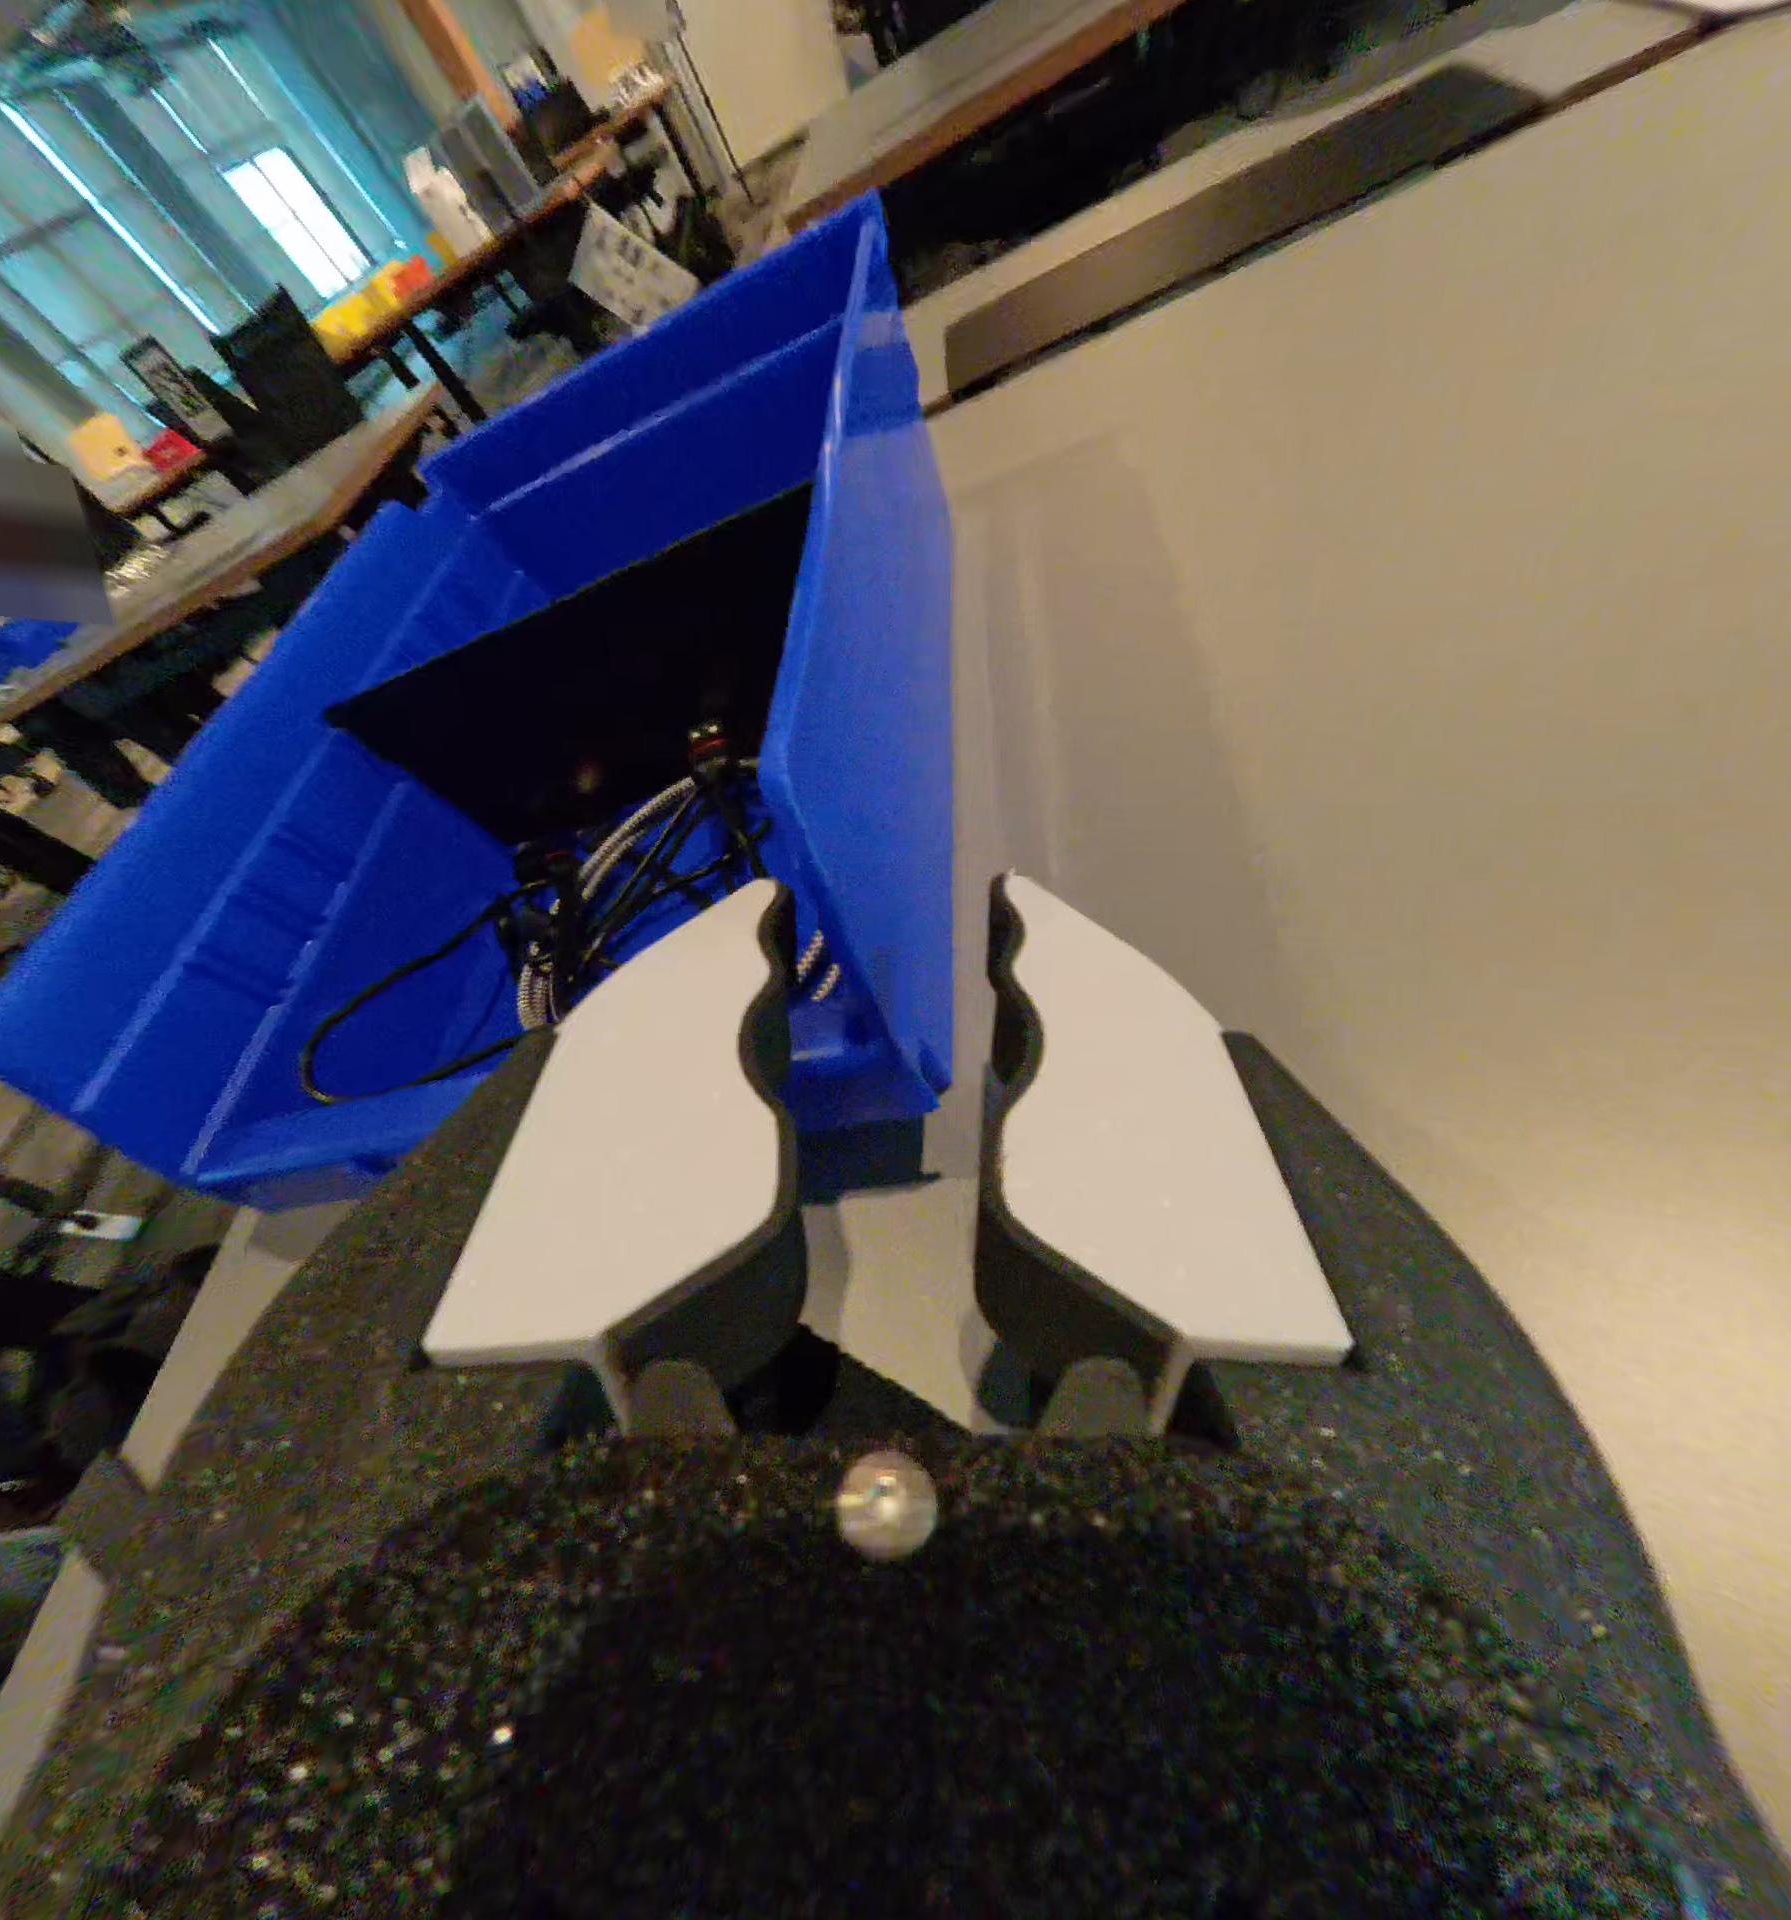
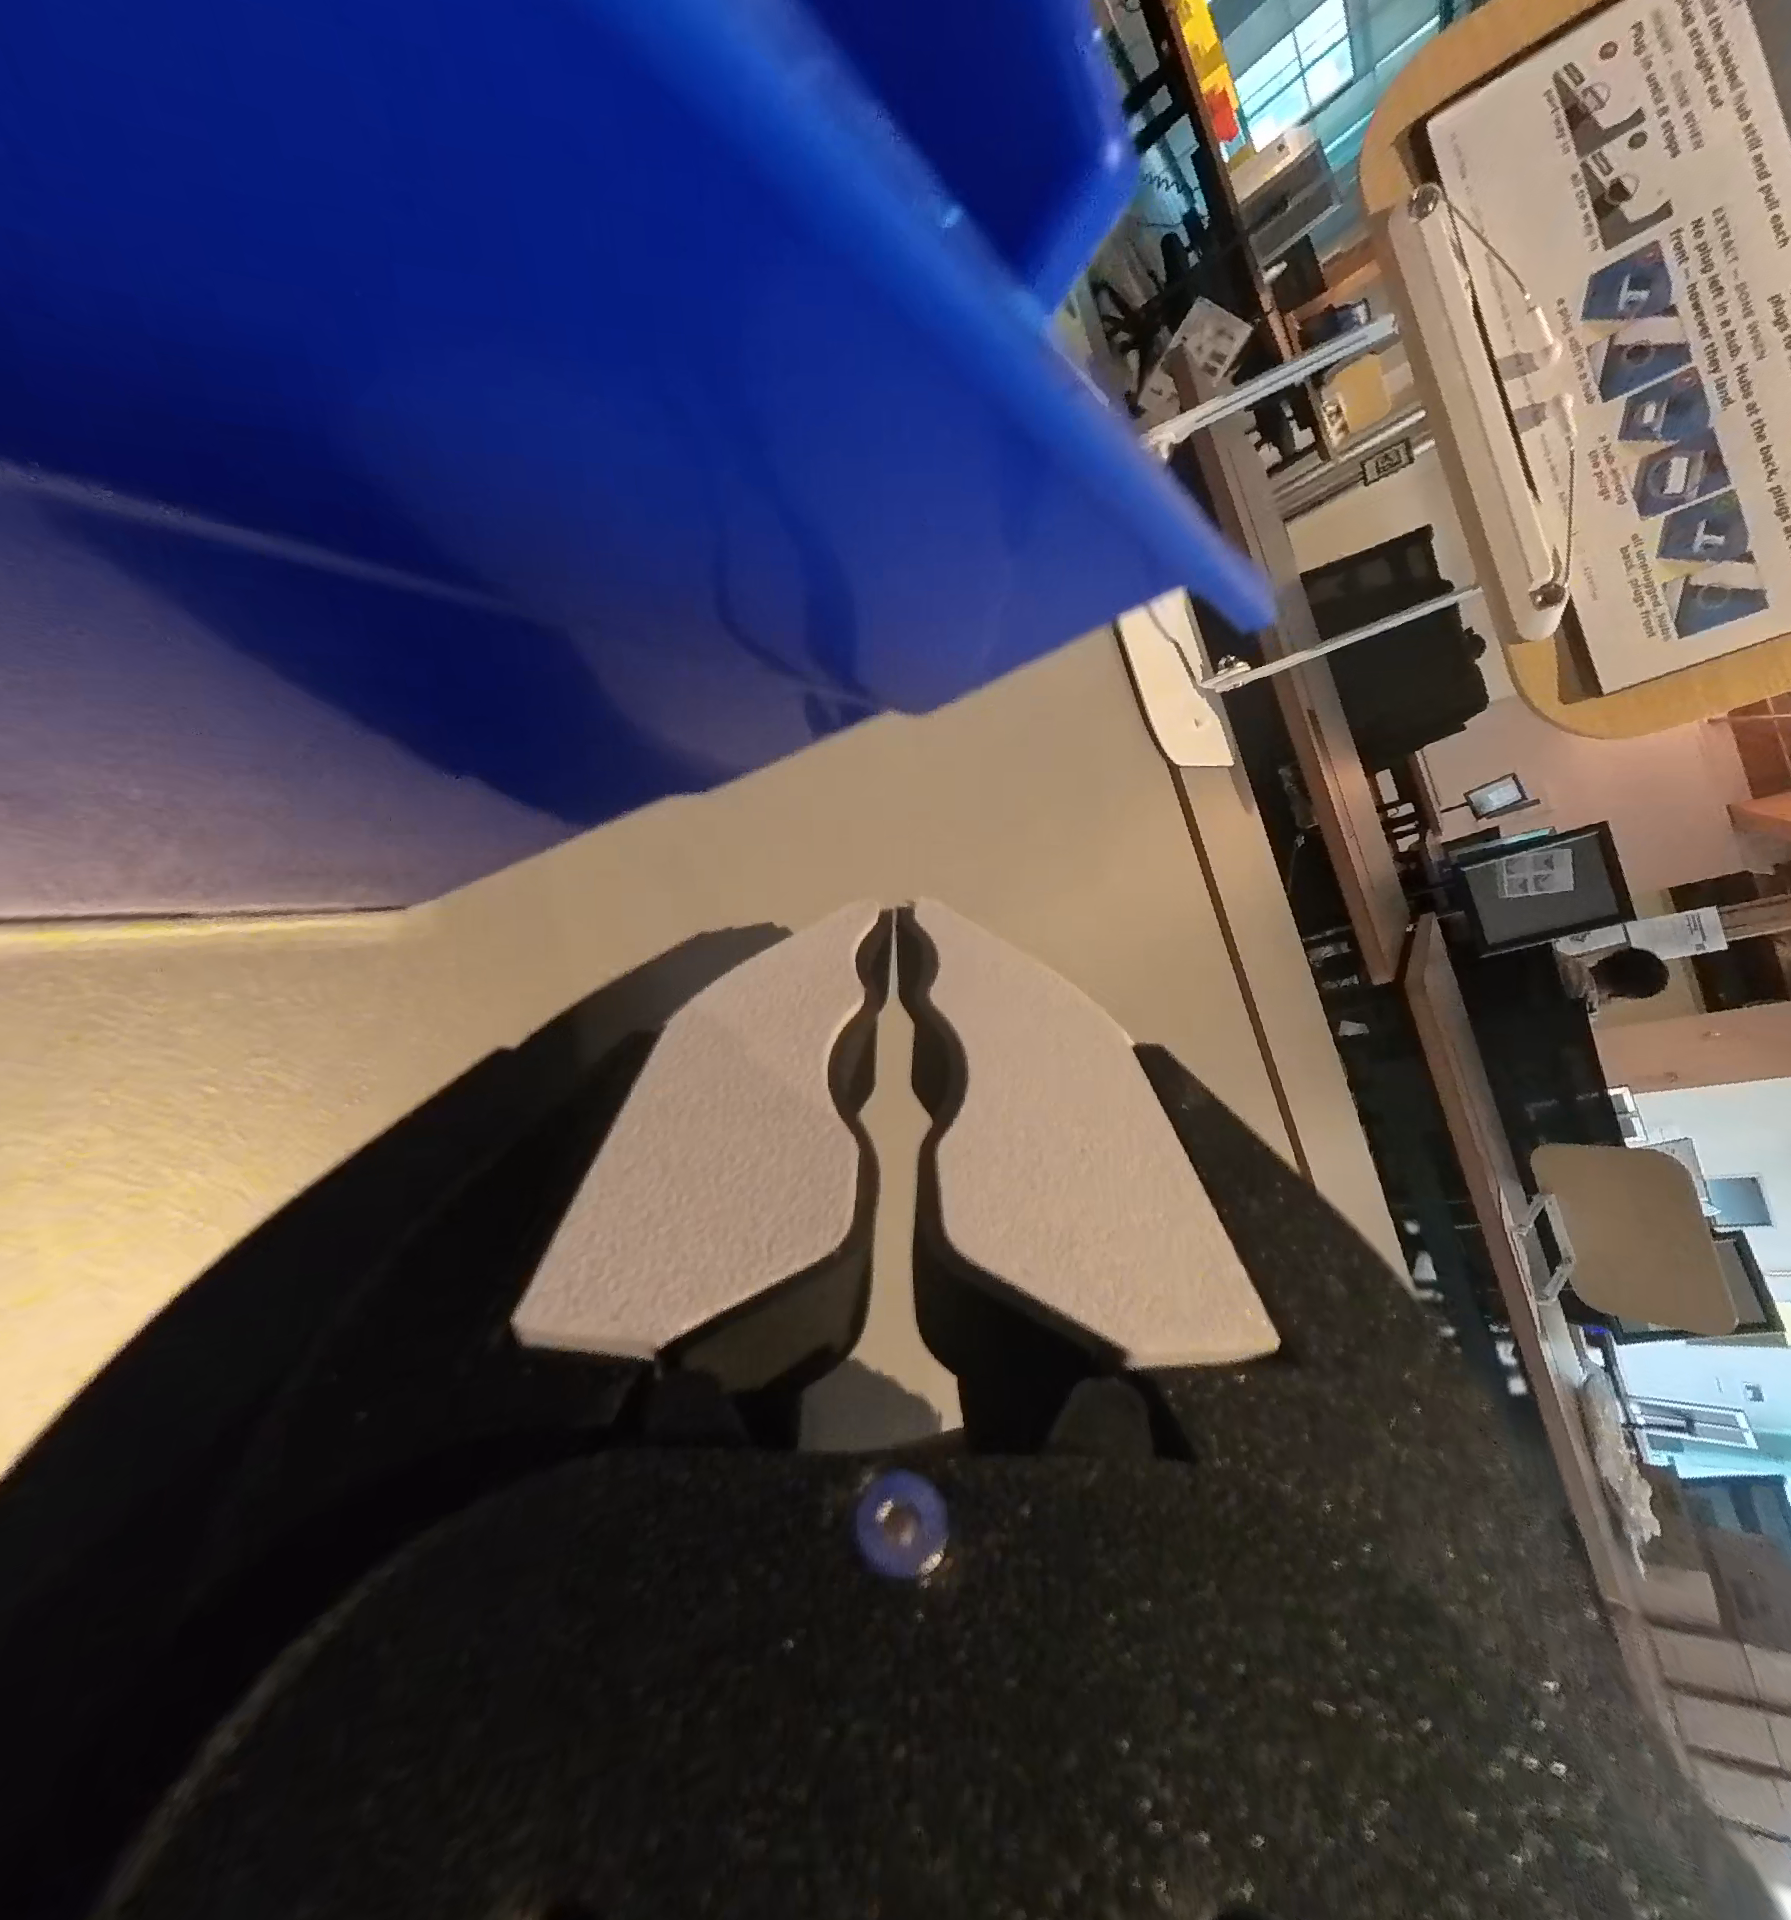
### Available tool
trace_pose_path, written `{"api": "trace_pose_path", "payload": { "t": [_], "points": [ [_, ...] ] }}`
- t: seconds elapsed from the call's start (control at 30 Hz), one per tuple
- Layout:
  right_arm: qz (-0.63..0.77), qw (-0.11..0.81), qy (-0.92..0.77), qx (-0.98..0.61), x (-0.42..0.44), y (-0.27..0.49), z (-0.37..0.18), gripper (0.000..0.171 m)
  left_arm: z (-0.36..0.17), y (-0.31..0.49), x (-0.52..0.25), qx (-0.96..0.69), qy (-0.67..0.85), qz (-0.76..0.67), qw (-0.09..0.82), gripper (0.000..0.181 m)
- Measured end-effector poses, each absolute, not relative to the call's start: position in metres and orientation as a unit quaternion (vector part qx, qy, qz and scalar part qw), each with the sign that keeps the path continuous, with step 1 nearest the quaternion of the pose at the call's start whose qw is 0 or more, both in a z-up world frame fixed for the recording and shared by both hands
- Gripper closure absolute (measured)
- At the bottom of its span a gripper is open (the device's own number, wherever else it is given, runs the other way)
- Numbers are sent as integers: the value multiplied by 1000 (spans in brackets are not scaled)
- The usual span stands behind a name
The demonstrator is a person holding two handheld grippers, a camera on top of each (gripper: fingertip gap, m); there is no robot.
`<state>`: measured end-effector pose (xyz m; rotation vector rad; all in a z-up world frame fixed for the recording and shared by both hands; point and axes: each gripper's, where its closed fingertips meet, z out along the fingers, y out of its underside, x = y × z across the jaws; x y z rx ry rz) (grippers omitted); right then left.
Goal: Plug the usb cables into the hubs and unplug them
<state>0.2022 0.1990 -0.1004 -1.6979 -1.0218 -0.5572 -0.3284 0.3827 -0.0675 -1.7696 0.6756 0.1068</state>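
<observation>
At 10 o'clock, limp usb cables (image 1: 600,925) are seen inside blue bin (image 1: 351,883); rigid plugs are judged best gripped. Left gripper (image 1: 891,904) jaws parted, empty; right gripper (image 2: 893,914) jaws nearly closed, empty.

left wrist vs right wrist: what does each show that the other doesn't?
Left wrist only: the inside of the blue bin, with a tangle of cables at its bottom and a black panel behind them. The left gripper has its jaws apart, empty, at the bin's near wall.

Right wrist only: the bin's outer wall, no contents visible; an instruction sheet on a clipboard stand; the right gripper with jaws closed on nothing.

Both: the blue bin and the beige table.
</observation>
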Motion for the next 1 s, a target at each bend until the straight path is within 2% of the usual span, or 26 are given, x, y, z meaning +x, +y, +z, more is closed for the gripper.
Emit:
{"api": "trace_pose_path", "payload": {
  "t": [0.17, 0.37, 0.5, 0.57, 0.63, 0.67, 0.77, 0.8, 0.87, 1.0],
  "points": [
    [-246, 497, -366, -748, 230, 195, -100, 168, -35, 348, -310, -710, 257, 17, 655, 145],
    [-218, 512, -239, -796, 267, 184, -86, 167, -16, 337, -285, -683, 264, -22, 681, 145],
    [-139, 525, -134, -829, 281, 173, -65, 167, -14, 332, -240, -674, 292, -98, 671, 146],
    [-7, 505, -86, -859, 262, 164, -60, 162, -22, 331, -217, -675, 311, -112, 659, 146],
    [175, 483, -60, -856, 218, 150, -45, 138, -30, 330, -199, -673, 330, -112, 652, 147],
    [236, 478, -59, -844, 198, 141, -35, 136, -34, 330, -192, -672, 337, -109, 650, 147],
    [257, 442, -87, -855, 162, 114, -32, 127, -41, 327, -184, -668, 355, -85, 649, 148],
    [252, 437, -90, -859, 155, 108, -32, 132, -41, 327, -183, -666, 358, -82, 649, 149],
    [264, 428, -88, -860, 143, 101, -28, 123, -41, 326, -183, -665, 360, -82, 649, 150],
    [258, 441, -80, -856, 138, 102, -14, 121, -40, 326, -184, -664, 357, -85, 652, 151]
  ]
}}
